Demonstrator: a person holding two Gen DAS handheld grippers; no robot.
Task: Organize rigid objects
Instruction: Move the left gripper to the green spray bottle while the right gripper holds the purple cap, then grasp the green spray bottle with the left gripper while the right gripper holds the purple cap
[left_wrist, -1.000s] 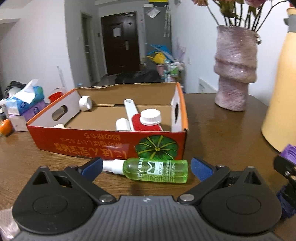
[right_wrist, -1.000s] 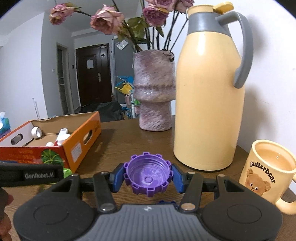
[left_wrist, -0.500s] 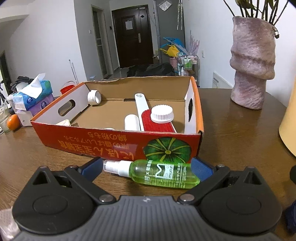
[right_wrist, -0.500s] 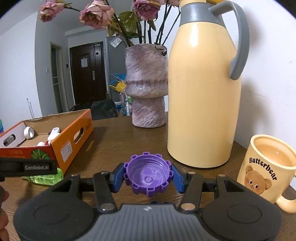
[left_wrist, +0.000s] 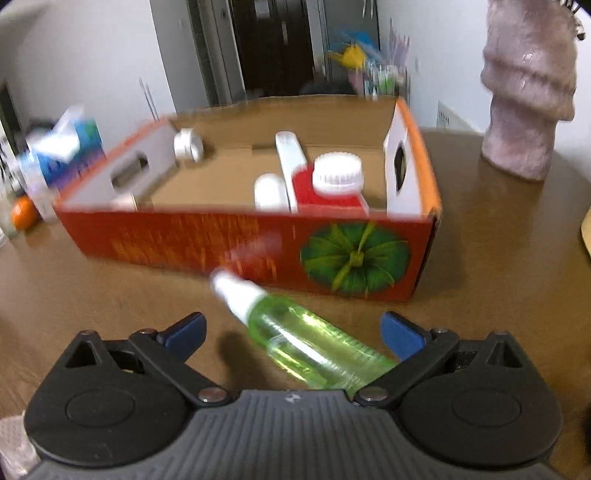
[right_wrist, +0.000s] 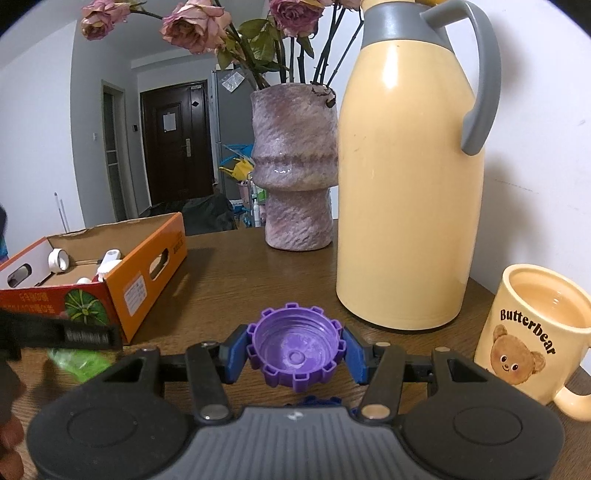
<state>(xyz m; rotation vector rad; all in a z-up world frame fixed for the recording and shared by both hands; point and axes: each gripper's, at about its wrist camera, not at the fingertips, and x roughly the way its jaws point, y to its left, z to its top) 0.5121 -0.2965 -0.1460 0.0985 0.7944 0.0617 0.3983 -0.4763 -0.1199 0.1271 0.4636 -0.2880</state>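
We are taking the orange cardboard box (left_wrist: 236, 240) with the green pumpkin print as our landmark; it is sitting on the brown tabletop (left_wrist: 498, 258); inside it are lying a white roll of tape (left_wrist: 188, 146) against the far left wall, a white-handled brush with a red head (left_wrist: 295, 170), a white ribbed cap (left_wrist: 337, 173) resting on that red head, and a white cylinder (left_wrist: 269, 192) beside the brush.

Our left gripper (left_wrist: 291, 330) is holding its jaws wide apart just in front of the box's printed wall; the green spray bottle (left_wrist: 295, 336) is lying slantwise on the tabletop between the blue pads (left_wrist: 184, 330), its white nozzle pointing toward the box; whether its base is touching the right pad we cannot tell, since the view is blurred.

Our right gripper (right_wrist: 295, 354) is working to the right of the box, well apart from it; its jaws are partly closed and pressing on both sides of a purple notched bottle cap (right_wrist: 295, 350), hollow side facing the camera, held above the tabletop.

Further right of the box are standing a mauve vase (right_wrist: 295, 173) of dried roses, a yellow thermos jug (right_wrist: 410, 177) with a grey handle, and a yellow bear-printed mug (right_wrist: 532, 332); to the box's left are sitting tissue packs (left_wrist: 70, 147) and an orange (left_wrist: 24, 216).
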